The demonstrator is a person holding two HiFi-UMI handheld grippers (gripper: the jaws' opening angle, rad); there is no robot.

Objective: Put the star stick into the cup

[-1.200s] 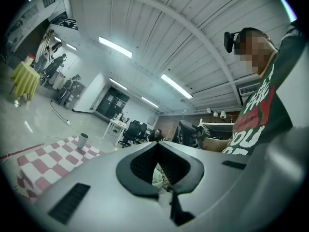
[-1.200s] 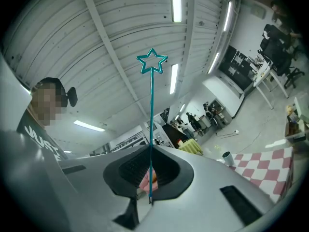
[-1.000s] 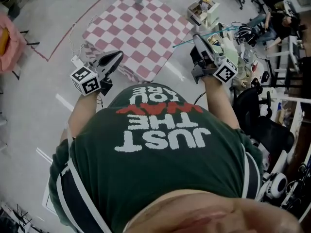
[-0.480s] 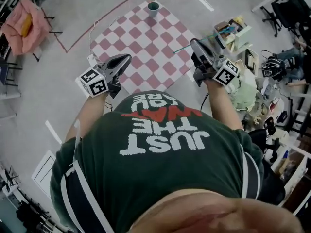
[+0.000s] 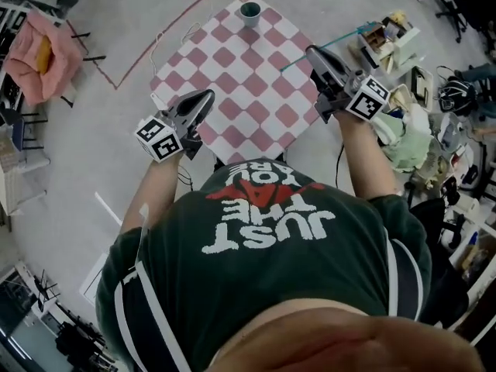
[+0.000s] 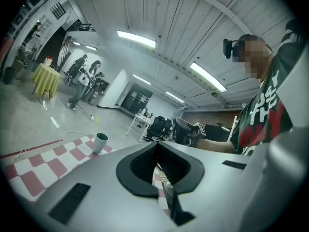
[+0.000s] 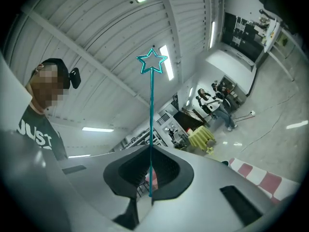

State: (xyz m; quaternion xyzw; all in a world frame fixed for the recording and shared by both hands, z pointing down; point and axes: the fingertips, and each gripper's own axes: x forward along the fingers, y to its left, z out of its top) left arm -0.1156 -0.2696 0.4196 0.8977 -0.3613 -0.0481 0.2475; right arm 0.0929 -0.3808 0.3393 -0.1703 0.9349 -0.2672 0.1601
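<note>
A dark green cup [image 5: 249, 11] stands upright at the far corner of the pink-and-white checkered table [image 5: 232, 76]; the left gripper view shows this cup [image 6: 100, 142] too. My right gripper [image 5: 314, 53] hovers over the table's right edge, shut on the thin teal star stick [image 5: 333, 43]. In the right gripper view the stick [image 7: 151, 124] runs up from the closed jaws of the gripper [image 7: 150, 180] to an outlined star [image 7: 152, 62] at its top. My left gripper [image 5: 204, 99] is held over the table's near left edge, shut and empty [image 6: 161, 173].
Boxes [image 5: 384, 37], green bags [image 5: 403, 134] and office chairs crowd the floor right of the table. A pink cloth [image 5: 43, 53] hangs on a frame at left. A red tape line [image 5: 167, 29] and a white cable [image 5: 159, 49] lie left of the table.
The person has stepped closer to the table, and both grippers now reach over its near edges. The right gripper still holds the stick; the cup has not moved.
</note>
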